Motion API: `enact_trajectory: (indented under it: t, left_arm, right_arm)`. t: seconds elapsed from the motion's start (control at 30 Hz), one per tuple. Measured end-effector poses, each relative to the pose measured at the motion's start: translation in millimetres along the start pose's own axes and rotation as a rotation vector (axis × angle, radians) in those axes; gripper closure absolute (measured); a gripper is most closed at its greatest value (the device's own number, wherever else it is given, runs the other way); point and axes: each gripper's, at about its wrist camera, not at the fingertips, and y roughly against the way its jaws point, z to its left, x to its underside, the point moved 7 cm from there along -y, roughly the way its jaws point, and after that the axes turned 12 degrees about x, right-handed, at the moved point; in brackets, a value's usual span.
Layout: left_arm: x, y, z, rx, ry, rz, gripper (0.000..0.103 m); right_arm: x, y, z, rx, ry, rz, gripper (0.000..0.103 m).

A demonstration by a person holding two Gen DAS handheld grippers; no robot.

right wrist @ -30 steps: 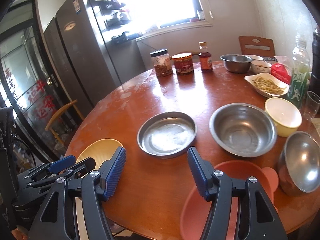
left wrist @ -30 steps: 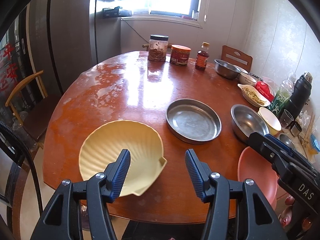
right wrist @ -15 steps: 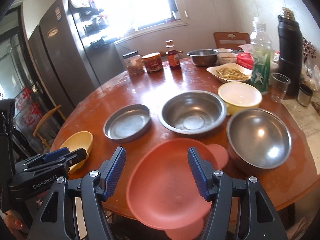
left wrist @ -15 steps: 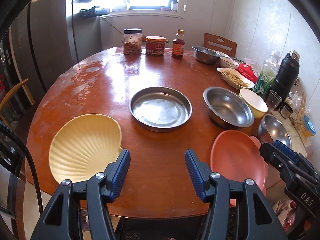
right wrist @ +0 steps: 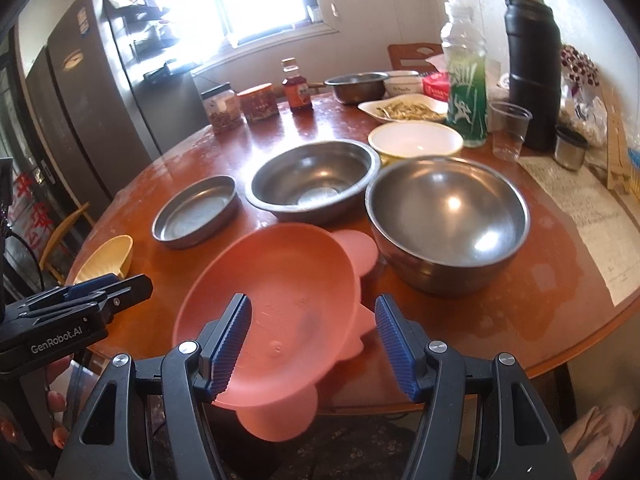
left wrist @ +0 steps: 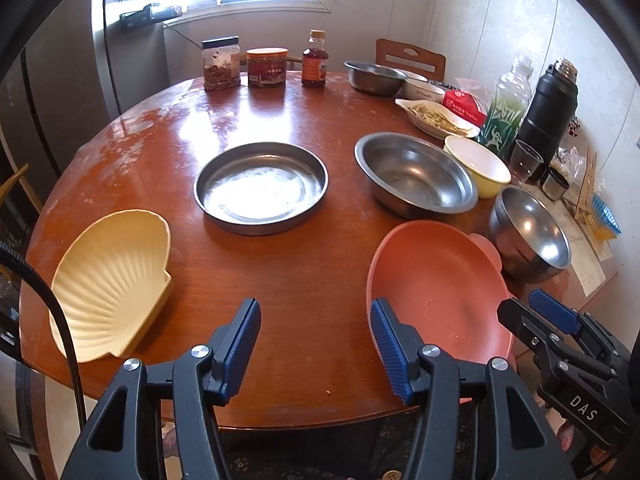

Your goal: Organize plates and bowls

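Observation:
On the round wooden table [left wrist: 304, 276] lie a yellow shell-shaped plate [left wrist: 112, 284] at the left edge, a flat steel pan [left wrist: 260, 186] in the middle, a wide steel bowl [left wrist: 416, 176], a yellow-and-white bowl [left wrist: 478, 164], a deep steel bowl [left wrist: 528, 232] and a pink plate [left wrist: 436, 292] overhanging the near edge. My left gripper [left wrist: 314, 320] is open above bare wood between the shell plate and the pink plate. My right gripper [right wrist: 314, 320] is open just above the near part of the pink plate [right wrist: 276, 300], holding nothing. The deep steel bowl [right wrist: 448, 216] sits right of it.
At the back stand two jars [left wrist: 244, 64], a sauce bottle [left wrist: 315, 60], a small steel bowl [left wrist: 374, 76] and a white dish of food [left wrist: 436, 118]. On the right are a green-labelled bottle [right wrist: 466, 76], a black flask [right wrist: 532, 68], a plastic cup [right wrist: 510, 128] and paper [right wrist: 588, 220]. A fridge [right wrist: 92, 112] stands left.
Both hands moved right and lower toward the table. The shell plate slid from between my left fingers to the left; the pink plate now lies centred under my right gripper. Jaws unchanged.

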Motion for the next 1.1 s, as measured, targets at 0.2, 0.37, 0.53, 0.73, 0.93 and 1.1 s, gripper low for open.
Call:
enact_trajectory:
  t: [0.2, 0.37, 0.53, 0.73, 0.93, 1.1]
  left_arm:
    - [4, -13, -6, 0.017, -0.009, 0.025, 0.040]
    - [5, -24, -11, 0.029, -0.021, 0.047, 0.040]
    - [7, -37, -15, 0.043, -0.031, 0.083, 0.040]
    - [10, -51, -18, 0.044, -0.047, 0.106, 0.040]
    - [11, -57, -22, 0.068, -0.052, 0.104, 0.040]
    - [10, -57, -27, 0.109, -0.051, 0.097, 0.055]
  right_arm:
    - [5, -10, -8, 0.011, -0.022, 0.033, 0.037]
    - [9, -20, -10, 0.008, -0.034, 0.066, 0.037]
    - [13, -30, -8, 0.000, -0.030, 0.090, 0.037]
    - [12, -33, -3, 0.019, 0.012, 0.066, 0.043]
    - [10, -37, 0, 0.028, 0.029, 0.050, 0.063]
    - [10, -37, 6, 0.005, 0.041, 0.049, 0.072]
